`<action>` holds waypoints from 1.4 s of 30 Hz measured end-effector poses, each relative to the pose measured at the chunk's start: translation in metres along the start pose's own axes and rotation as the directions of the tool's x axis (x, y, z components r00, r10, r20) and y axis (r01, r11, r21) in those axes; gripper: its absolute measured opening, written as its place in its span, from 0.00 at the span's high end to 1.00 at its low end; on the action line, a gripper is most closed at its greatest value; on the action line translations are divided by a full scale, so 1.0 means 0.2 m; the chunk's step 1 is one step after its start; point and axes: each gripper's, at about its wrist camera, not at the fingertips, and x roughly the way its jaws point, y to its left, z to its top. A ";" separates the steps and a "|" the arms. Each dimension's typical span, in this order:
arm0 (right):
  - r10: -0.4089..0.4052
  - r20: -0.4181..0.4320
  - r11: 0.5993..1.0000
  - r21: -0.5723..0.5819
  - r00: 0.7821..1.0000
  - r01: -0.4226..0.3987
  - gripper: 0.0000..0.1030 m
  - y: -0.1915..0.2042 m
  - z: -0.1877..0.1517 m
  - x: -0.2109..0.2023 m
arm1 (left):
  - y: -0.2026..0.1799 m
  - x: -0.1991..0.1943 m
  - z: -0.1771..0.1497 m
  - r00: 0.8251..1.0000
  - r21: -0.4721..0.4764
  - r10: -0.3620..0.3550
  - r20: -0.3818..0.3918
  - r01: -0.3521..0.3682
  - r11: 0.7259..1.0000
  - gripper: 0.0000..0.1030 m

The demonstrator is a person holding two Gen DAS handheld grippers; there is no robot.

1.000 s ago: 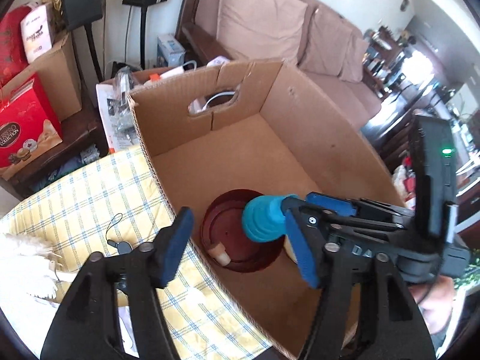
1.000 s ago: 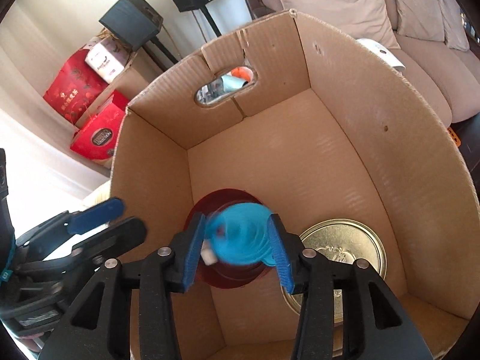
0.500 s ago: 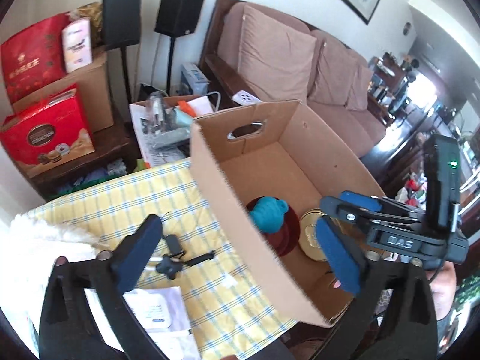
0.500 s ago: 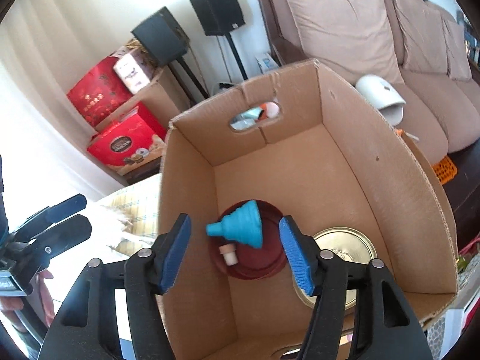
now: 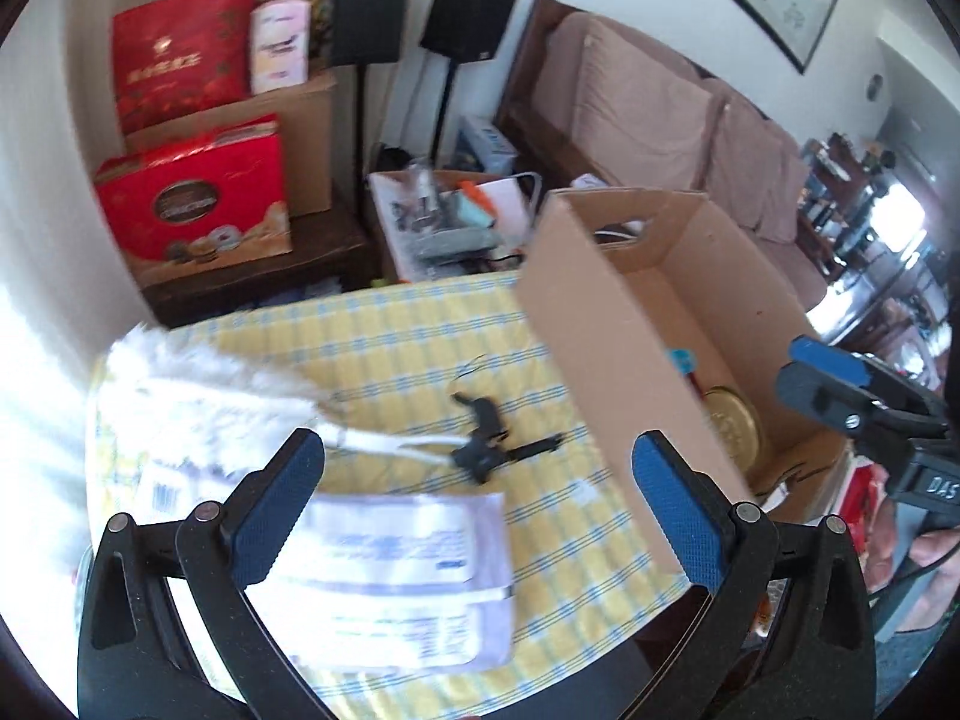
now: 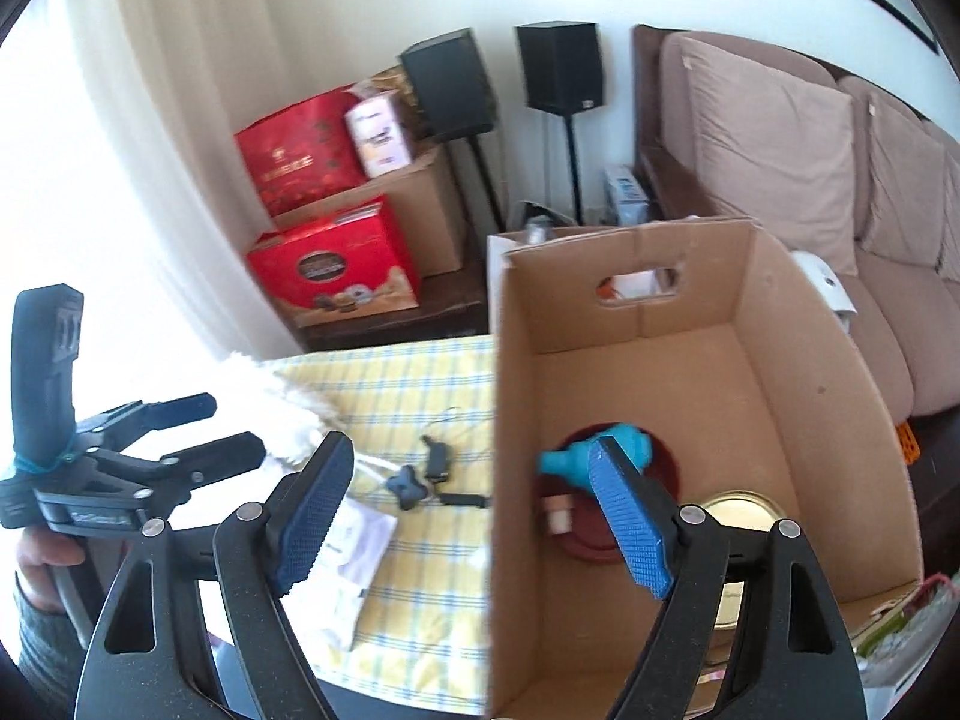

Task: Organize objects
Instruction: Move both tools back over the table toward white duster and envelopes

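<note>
A cardboard box (image 6: pixel 810 360) stands on the right of a yellow checked table (image 6: pixel 420 384). Inside lie a teal funnel (image 6: pixel 618 450) on a dark red round lid (image 6: pixel 660 480) and a gold tin lid (image 6: pixel 741 510). My right gripper (image 6: pixel 474 516) is open and empty, above the box's left wall. My left gripper (image 5: pixel 480 510) is open and empty over the table, above a white printed packet (image 5: pixel 402 576). Black keys with fobs (image 5: pixel 486 444) and a white fluffy duster (image 5: pixel 198 396) lie on the cloth. The box (image 5: pixel 606 360) also shows in the left wrist view.
Red gift boxes (image 6: pixel 336 276) and a brown carton (image 6: pixel 426 210) sit behind the table, with two black speakers (image 6: pixel 558 66) on stands. A tan sofa (image 6: pixel 840 180) runs along the right. A cluttered small box (image 5: pixel 450 216) is behind the table.
The right gripper let go of the teal funnel, which now lies on the red lid, and drew back up and left. The left gripper swung left from the box to over the table.
</note>
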 end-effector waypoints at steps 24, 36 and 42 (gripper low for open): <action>0.062 -0.113 0.990 -0.121 0.992 -0.075 0.20 0.41 -0.17 0.34 | 0.62 -0.09 -0.30 0.992 -0.143 0.125 -0.017 -0.126 0.982 0.00; 0.102 -0.208 0.989 -0.083 0.973 -0.121 0.20 0.47 -0.38 0.56 | 1.10 0.07 -0.54 0.982 -0.281 0.170 -0.087 -0.188 0.941 0.00; 0.133 -0.262 0.990 -0.013 0.956 -0.141 0.21 0.44 -0.48 0.66 | 1.30 0.17 -0.59 0.994 -0.407 0.073 -0.087 -0.102 0.908 0.00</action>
